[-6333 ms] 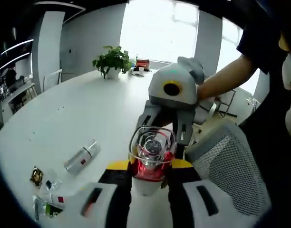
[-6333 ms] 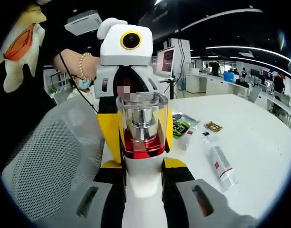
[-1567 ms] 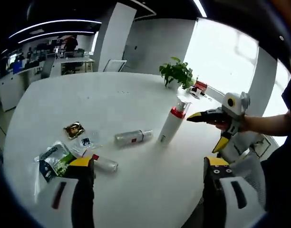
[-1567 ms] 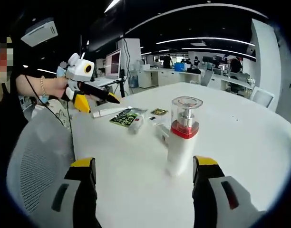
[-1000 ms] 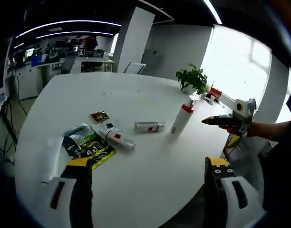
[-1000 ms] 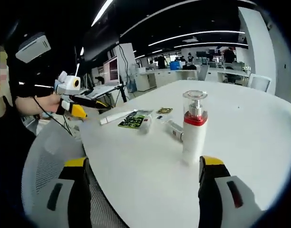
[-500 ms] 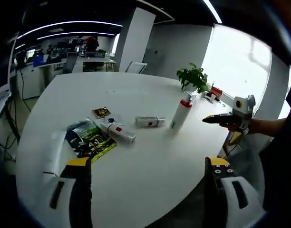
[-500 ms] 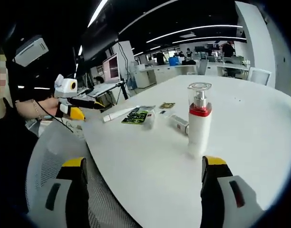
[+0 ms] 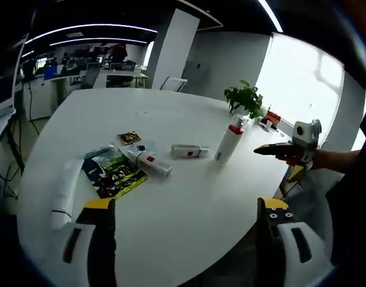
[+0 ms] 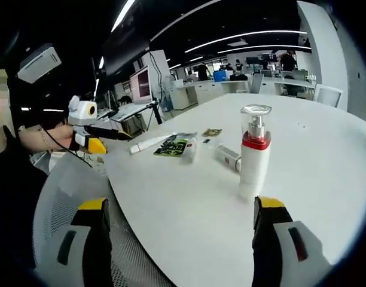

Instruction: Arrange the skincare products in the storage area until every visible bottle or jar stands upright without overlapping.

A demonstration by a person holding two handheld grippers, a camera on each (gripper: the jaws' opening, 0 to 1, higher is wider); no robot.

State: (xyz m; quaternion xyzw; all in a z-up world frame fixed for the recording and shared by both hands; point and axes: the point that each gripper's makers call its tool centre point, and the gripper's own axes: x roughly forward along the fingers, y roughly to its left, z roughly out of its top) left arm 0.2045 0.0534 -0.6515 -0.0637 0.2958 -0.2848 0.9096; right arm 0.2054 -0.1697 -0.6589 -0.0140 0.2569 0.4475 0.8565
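A white pump bottle with a red band and clear cap stands upright on the round white table. Two small bottles lie on their sides left of it: one close by, the other nearer the green pack. My left gripper is open, held back from the table edge with nothing between its jaws. My right gripper is open too, with the pump bottle a little beyond its right jaw and a lying bottle behind. Each gripper appears in the other's view: the right gripper and the left gripper.
A green sachet pack, a white tube and a small brown sachet lie left of the bottles. A potted plant stands at the far edge. A grey mesh chair sits by the table.
The pump bottle, earlier gripped by both grippers, now stands on the table. Both grippers have let go and pulled well back; over the last half second little has moved.
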